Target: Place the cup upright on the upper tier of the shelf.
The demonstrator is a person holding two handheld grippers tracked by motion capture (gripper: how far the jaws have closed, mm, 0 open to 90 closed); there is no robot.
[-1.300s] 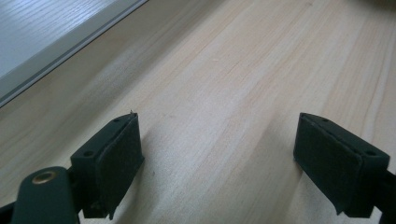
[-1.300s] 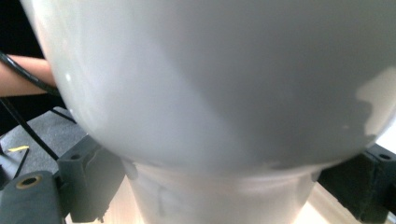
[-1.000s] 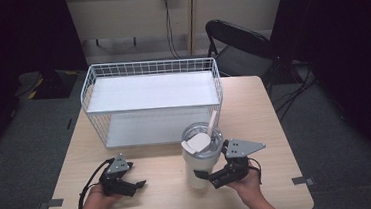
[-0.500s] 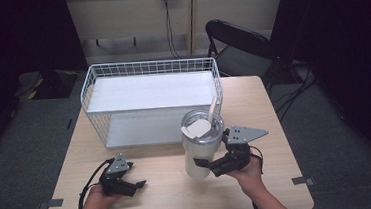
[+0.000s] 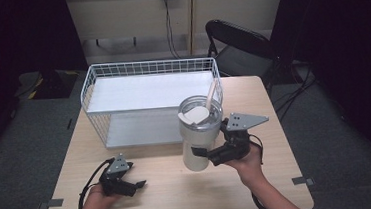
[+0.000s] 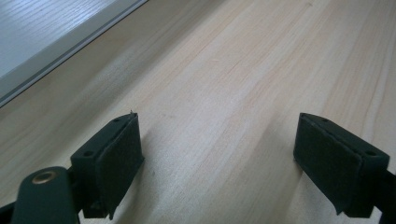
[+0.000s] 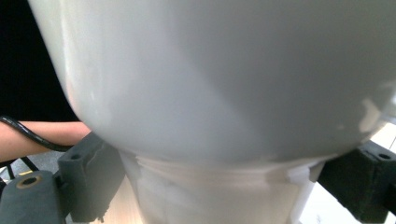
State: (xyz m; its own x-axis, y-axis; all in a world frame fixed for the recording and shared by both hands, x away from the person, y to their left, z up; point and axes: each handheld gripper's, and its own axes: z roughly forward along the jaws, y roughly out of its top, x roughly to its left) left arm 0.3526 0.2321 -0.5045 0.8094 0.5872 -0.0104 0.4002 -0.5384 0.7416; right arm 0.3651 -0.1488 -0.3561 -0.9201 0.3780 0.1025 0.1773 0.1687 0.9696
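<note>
A tall white tumbler (image 5: 196,134) with a clear lid and a straw (image 5: 211,93) stands upright, lifted a little off the wooden table (image 5: 274,107). My right gripper (image 5: 208,154) is shut on its narrow lower part. In the right gripper view the tumbler (image 7: 224,70) bulges out above the gripper (image 7: 224,186), and the pads (image 7: 93,177) press on both sides of its base. My left gripper (image 5: 135,184) rests low at the table's front left, open. In the left gripper view that gripper (image 6: 217,140) has only bare wood between its jaws.
A white wire basket (image 5: 150,67) with a white shelf inside stands at the back of the table, just behind the tumbler. Its lower shelf edge (image 6: 46,28) crosses the left gripper view's top left. A black folding chair (image 5: 239,45) stands beyond the table's right side.
My right gripper has lifted the tumbler upward and slightly towards the basket. The left gripper has stayed where it was, open.
</note>
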